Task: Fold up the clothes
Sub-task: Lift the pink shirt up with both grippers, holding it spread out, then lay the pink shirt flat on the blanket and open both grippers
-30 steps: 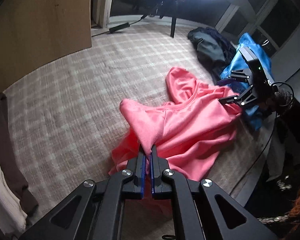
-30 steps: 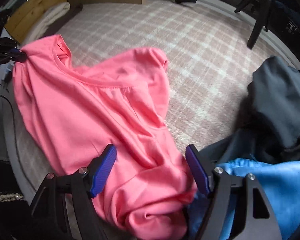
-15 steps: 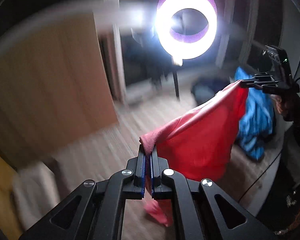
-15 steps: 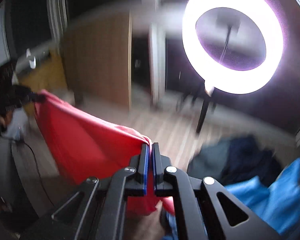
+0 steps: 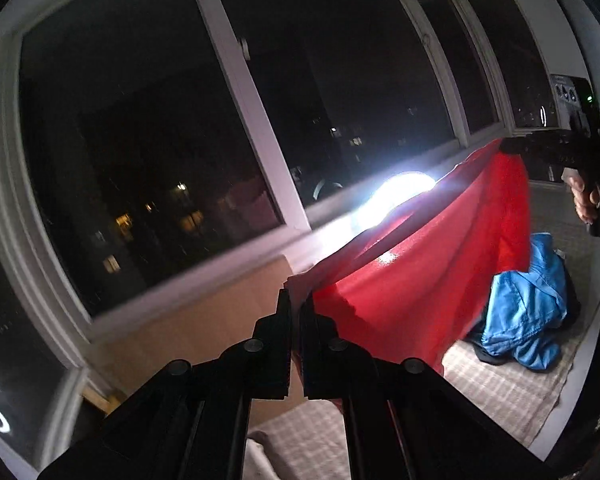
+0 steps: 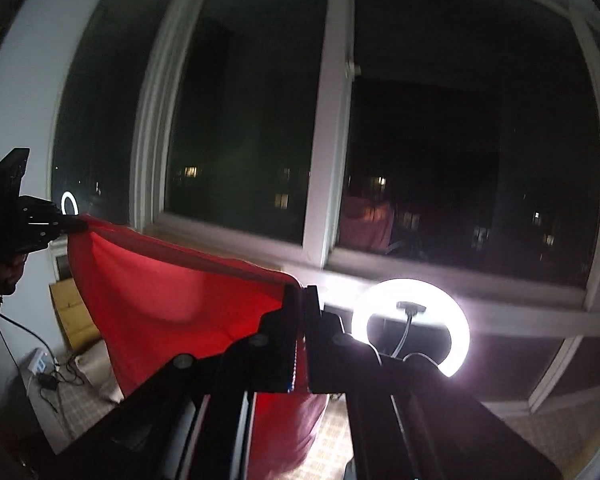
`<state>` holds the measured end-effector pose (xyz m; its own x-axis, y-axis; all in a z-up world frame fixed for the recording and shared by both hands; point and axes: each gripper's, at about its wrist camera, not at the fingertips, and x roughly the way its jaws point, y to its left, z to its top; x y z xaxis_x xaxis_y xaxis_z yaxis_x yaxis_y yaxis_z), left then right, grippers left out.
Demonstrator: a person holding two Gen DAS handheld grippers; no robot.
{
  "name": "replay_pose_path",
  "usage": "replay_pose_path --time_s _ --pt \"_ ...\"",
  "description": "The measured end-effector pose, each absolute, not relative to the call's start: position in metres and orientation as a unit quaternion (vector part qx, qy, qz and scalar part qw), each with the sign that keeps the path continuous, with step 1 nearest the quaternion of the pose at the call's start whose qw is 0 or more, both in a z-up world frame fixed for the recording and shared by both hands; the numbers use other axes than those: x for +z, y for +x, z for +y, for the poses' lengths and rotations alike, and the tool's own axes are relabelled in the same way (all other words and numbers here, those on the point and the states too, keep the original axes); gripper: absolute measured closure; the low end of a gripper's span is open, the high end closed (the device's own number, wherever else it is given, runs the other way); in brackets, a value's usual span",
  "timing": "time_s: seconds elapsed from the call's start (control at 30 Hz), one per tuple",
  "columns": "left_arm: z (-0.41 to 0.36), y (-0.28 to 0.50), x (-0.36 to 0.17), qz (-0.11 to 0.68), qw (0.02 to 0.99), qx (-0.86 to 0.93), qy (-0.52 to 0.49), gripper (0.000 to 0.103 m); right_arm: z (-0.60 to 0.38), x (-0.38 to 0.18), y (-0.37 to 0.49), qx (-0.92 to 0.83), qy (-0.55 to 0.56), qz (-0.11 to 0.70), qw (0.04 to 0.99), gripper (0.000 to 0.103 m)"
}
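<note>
A red-pink shirt [image 5: 432,276] hangs in the air, stretched between both grippers. My left gripper [image 5: 296,300] is shut on one corner of its top edge. In the left wrist view the right gripper [image 5: 512,146] holds the far corner at the right. My right gripper [image 6: 303,294] is shut on its corner of the shirt [image 6: 168,300]. At the left of the right wrist view the left gripper [image 6: 76,224] pinches the other corner. The cloth sags between them and drapes down toward the checked blanket [image 5: 496,384].
A blue garment [image 5: 528,320] lies crumpled on the blanket at the right, over something dark. A lit ring light [image 6: 412,324] stands by the window sill. Large dark windows [image 5: 160,152] fill the background. Cardboard boxes [image 6: 70,312] and cables [image 6: 48,376] are at the left.
The right gripper closed on the shirt's hem. Both grippers then rose fast and tilted up, lifting the shirt off the blanket until it hangs spread between them.
</note>
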<state>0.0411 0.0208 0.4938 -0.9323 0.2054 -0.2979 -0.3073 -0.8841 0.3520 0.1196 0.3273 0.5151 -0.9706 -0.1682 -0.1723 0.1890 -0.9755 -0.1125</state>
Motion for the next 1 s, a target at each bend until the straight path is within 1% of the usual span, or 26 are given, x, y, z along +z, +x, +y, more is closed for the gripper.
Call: replay_pose_path --time_s 0.17,0.27,0.4,0.5,0.57,0.67,0.73,0.83,0.87,0.9,0.97,1.0 --pt "0.006 0.07 0.523 0.206 0.128 0.966 -0.088 0.1 0.305 0.544 0.153 -0.993 0.036 0.074 0.089 0.1" --pt "0.001 0.063 0.527 0.214 0.122 0.965 -0.089 0.1 0.295 0.554 0.155 -0.993 0.028 0.087 0.077 0.1" --pt "-0.002 0.044 0.527 0.223 0.114 0.963 -0.099 0.1 0.295 0.547 0.126 -0.993 0.044 0.093 0.063 0.1" --pt "0.0 0.003 0.506 0.223 0.106 0.96 -0.134 0.1 0.302 0.522 0.081 -0.992 0.076 0.085 0.047 0.1" --pt "-0.002 -0.046 0.47 0.214 0.105 0.953 -0.186 0.1 0.308 0.491 0.04 -0.99 0.106 0.092 0.018 0.1" --pt "-0.001 -0.114 0.407 0.202 0.113 0.937 -0.261 0.1 0.327 0.428 -0.026 -0.983 0.175 0.06 0.017 0.101" --pt "0.005 -0.163 0.344 0.213 0.114 0.915 -0.323 0.1 0.335 0.375 -0.067 -0.973 0.225 0.052 0.02 0.101" --pt "0.01 -0.212 0.245 0.216 0.124 0.876 -0.414 0.1 0.331 0.276 -0.107 -0.934 0.347 0.023 0.079 0.1" --pt "0.006 -0.219 0.219 0.211 0.124 0.866 -0.436 0.1 0.328 0.243 -0.117 -0.919 0.383 0.013 0.094 0.097" --pt "0.0 -0.223 0.196 0.206 0.121 0.859 -0.454 0.1 0.318 0.207 -0.119 -0.9 0.422 0.02 0.108 0.095" --pt "-0.01 -0.224 0.157 0.197 0.112 0.842 -0.49 0.1 0.304 0.141 -0.113 -0.863 0.488 0.028 0.129 0.079" --pt "-0.015 -0.223 0.139 0.193 0.107 0.833 -0.508 0.1 0.3 0.112 -0.106 -0.846 0.514 0.027 0.138 0.078"
